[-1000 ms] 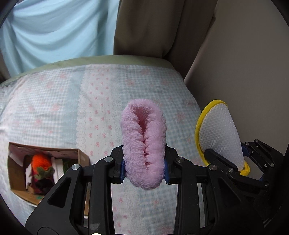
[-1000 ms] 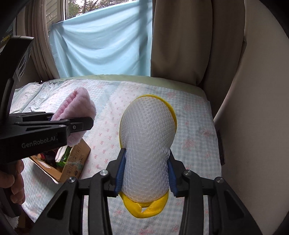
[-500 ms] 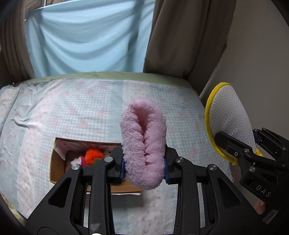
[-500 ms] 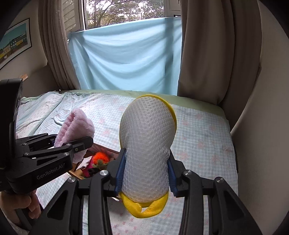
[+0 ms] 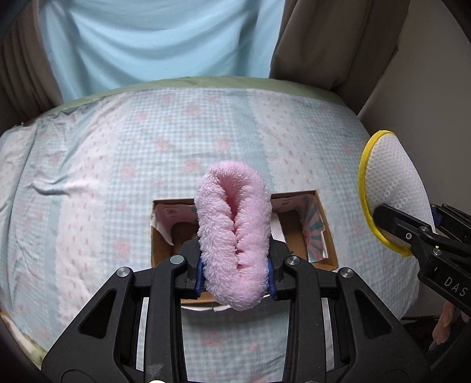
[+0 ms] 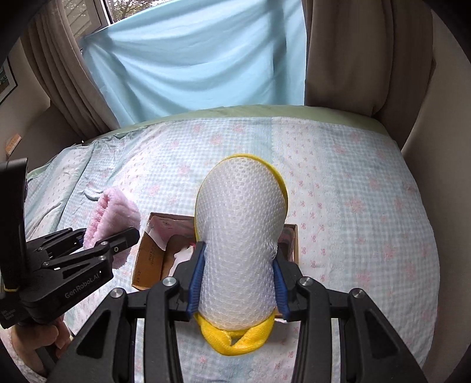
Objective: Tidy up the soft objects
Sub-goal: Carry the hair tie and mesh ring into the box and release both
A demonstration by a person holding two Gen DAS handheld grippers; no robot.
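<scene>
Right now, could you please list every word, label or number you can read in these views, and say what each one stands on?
"GenRobot.AI": white lettering on the side of the left gripper, seen from the right wrist.
"DAS": white letters, cut off at the frame edge, on the right gripper, seen from the left wrist.
Small print low on the left gripper's body: too small to read.
Marks on the cardboard box wall: blurred, unreadable.

A home bedroom: a bed (image 6: 353, 182) under a checked, flower-print sheet (image 5: 117, 165), brown curtains (image 6: 353, 50) beside a window (image 6: 103, 11), a blue cloth (image 6: 191, 59) hung across it, a framed picture (image 6: 6, 79) on the wall.
</scene>
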